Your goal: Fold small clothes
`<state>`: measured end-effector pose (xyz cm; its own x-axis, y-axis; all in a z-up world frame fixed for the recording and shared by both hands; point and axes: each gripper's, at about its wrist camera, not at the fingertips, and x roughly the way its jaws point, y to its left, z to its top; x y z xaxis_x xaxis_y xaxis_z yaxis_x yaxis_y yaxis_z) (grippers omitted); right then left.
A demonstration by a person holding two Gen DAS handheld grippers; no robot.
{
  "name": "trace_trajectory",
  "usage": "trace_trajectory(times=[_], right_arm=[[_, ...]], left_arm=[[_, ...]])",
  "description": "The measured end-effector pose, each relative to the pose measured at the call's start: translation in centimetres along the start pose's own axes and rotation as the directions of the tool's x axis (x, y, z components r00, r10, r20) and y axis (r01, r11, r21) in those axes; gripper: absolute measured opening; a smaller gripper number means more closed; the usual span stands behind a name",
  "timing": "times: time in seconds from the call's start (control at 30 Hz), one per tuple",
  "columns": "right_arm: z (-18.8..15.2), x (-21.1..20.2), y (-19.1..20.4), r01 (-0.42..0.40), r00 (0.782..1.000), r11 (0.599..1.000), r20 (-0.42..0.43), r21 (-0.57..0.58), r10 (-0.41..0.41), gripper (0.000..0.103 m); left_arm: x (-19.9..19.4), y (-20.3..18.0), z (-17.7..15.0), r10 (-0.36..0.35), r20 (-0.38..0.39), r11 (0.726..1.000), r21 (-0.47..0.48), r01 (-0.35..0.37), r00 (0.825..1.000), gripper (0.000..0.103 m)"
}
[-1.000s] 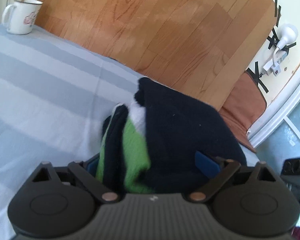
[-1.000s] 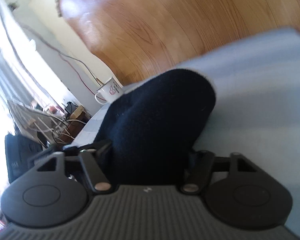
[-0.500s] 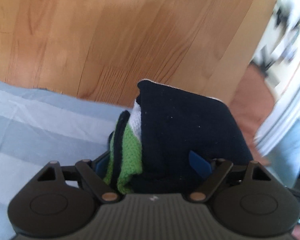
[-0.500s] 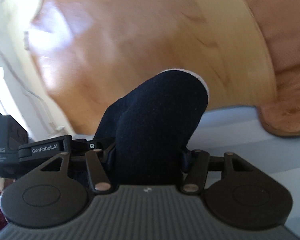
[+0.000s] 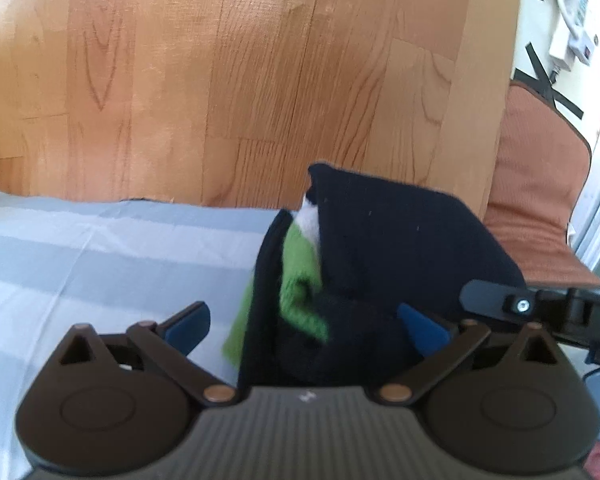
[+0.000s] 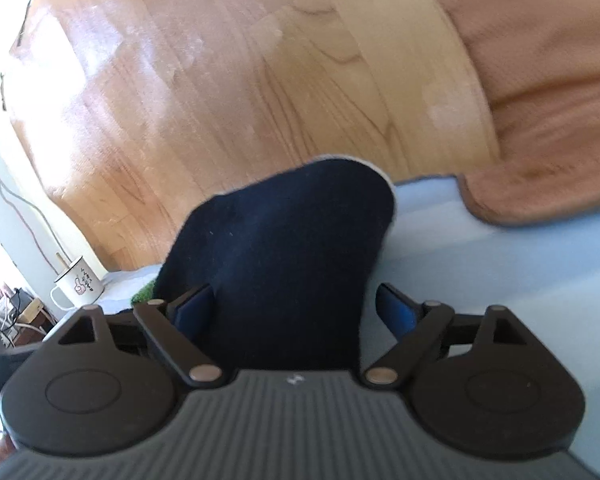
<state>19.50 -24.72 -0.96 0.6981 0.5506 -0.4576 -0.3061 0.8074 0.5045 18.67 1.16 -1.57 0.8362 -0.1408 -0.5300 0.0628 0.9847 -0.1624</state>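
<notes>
Left gripper (image 5: 304,326): jaws spread wide and have just been opening; the blue pad (image 5: 188,322) on the left side stands clear of the cloth, with striped sheet showing between the two. The opposite blue pad lies against or just beside the dark fabric; contact there cannot be confirmed. No grip on the cloth.
Right gripper (image 6: 296,308): jaws parted and have just been opening; the dark garment (image 6: 288,248) lies between the pads. A gap shows on the right side; on the left side the pad is at the fabric's edge, and pressing is not evident.
Garment, position: folded bundle resting on the bed sheet (image 5: 80,264) at its far edge, close to the wooden headboard (image 5: 240,80).
Garment, make-up: dark navy outer layer, with green and white layers (image 5: 300,256) showing along its left side in the left wrist view.
Garment, right wrist view: only the navy surface shows, plus a small green patch at its lower left.
Cushion (image 6: 540,100): brown, lying on the sheet's far right corner against the headboard, apart from the garment.
Mug (image 6: 76,284): white enamel with a printed motif, at the sheet's far left edge, well apart from the garment.
Wall fittings (image 5: 568,20): white plug and cable held by black tape, beyond the headboard's right end.
</notes>
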Motion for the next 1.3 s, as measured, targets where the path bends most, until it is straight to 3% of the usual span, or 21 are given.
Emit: trace_trajectory(times=[0.17, 0.23, 0.4, 0.57, 0.9, 1.3], right_arm=[[-1.8, -2.6, -0.6, 0.030, 1.000, 0.999, 0.001, 0.019, -0.030, 0.094], [-2.3, -3.6, -0.5, 0.056, 0.998, 0.998, -0.026, 0.021, -0.055, 0.094], [-4.3, -6.3, 0.1, 0.100, 0.995, 0.995, 0.008, -0.015, -0.100, 0.094], [-5.9, -8.4, 1.0, 0.139, 0.990, 0.989, 0.040, -0.051, -0.137, 0.094], [-8.6, -12.0, 1.1, 0.161, 0.984, 0.987, 0.072, 0.003, -0.161, 0.094], [-9.5, -13.0, 1.7, 0.170, 0.983, 0.985, 0.080, -0.027, -0.168, 0.095]], left_arm=[[-2.3, -1.1, -1.3, 0.073, 0.032, 0.996, 0.051, -0.075, 0.997, 0.103], [-3.3, -1.1, -2.2, 0.073, 0.031, 0.996, 0.045, -0.074, 0.997, 0.103], [-5.1, -1.0, -3.6, 0.074, -0.003, 0.996, 0.048, -0.074, 0.997, 0.103], [-7.4, -1.6, -5.1, 0.097, 0.029, 0.991, 0.089, -0.099, 0.995, 0.103], [-10.0, -2.5, -7.3, 0.105, 0.039, 0.983, 0.147, -0.110, 0.994, 0.103], [-11.3, -1.9, -8.1, 0.121, 0.038, 0.985, 0.121, -0.125, 0.992, 0.103]])
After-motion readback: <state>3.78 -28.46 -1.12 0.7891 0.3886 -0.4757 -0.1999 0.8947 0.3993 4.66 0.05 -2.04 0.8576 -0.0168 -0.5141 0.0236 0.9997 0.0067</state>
